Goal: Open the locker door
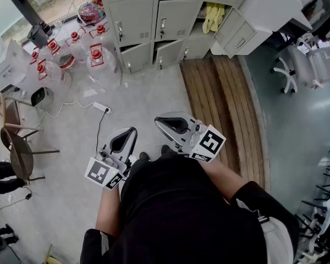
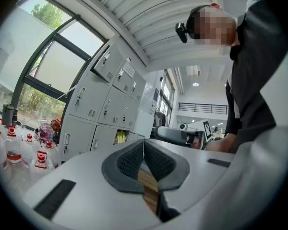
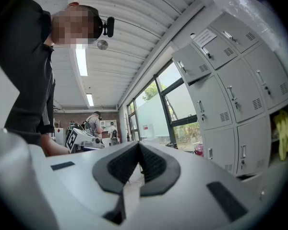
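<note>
Both tools are out in front of the person, held level and well short of the lockers. The left hand-held gripper has its dark pads pressed together with nothing between them. The right hand-held gripper is closed just the same and empty, with its marker cube facing up. The two sit side by side, apart from each other, above the grey floor. Ahead, along the far edge of the floor, stands that bank of grey lockers, and most of its doors are closed. The closed locker door in the middle row shows its handle on the left. To its right, one compartment stands open with something yellow hanging inside and its door swung out. Neither hand-held gripper touches any door. At the left end of the lockers, clear water jugs with red caps cluster on the floor. A white power strip lies nearer the person. A band of wooden boards runs from the lockers toward the right hand-held gripper.
</note>
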Demonstrator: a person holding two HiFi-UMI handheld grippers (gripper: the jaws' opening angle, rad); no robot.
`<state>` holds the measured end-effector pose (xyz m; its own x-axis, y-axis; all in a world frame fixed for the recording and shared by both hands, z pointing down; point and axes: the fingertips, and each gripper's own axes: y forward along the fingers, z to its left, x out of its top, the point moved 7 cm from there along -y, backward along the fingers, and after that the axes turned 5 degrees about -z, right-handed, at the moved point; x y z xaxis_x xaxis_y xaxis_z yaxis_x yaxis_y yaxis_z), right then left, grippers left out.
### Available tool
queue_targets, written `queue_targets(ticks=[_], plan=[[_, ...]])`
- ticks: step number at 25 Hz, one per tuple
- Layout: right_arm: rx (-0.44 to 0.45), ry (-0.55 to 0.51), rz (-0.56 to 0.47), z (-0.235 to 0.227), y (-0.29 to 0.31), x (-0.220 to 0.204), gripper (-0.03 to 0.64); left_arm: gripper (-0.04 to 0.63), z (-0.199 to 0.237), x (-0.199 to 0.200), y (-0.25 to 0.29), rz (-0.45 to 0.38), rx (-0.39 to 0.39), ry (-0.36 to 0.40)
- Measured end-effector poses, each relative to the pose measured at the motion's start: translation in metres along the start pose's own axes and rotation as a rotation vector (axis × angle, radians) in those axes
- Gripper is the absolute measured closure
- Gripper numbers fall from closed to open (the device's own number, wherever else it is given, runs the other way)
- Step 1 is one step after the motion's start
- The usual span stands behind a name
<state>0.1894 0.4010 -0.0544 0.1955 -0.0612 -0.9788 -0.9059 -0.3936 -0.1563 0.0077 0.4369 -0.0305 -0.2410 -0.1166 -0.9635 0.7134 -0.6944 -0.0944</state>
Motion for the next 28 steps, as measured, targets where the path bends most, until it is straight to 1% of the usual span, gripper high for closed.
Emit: queue_targets(ticks=[6,12,16,21,28], plan=[[-0.041,0.014,0.012,0.020,0.020,-0.013,0.606,0.578,0.015,0.004,-0.029,-0.006,-0.027,-0.010],[-0.066,0.009,0.022,0.029,0.040,-0.020,0.606,0.578,0.036,0.006,-0.041,-0.013,-0.056,-0.027],[-0.086,-0.010,0.036,0.035,0.048,-0.020,0.606,0.578,0.047,0.007,-0.043,-0.019,-0.075,-0.044],[-0.106,-0.016,0.016,0.034,0.051,-0.018,0.604,0.578,0.061,0.006,-0.043,-0.029,-0.095,-0.059],[-0.164,-0.036,0.060,0.028,0.051,-0.018,0.604,0.578,0.079,0.003,-0.036,-0.041,-0.106,-0.072]])
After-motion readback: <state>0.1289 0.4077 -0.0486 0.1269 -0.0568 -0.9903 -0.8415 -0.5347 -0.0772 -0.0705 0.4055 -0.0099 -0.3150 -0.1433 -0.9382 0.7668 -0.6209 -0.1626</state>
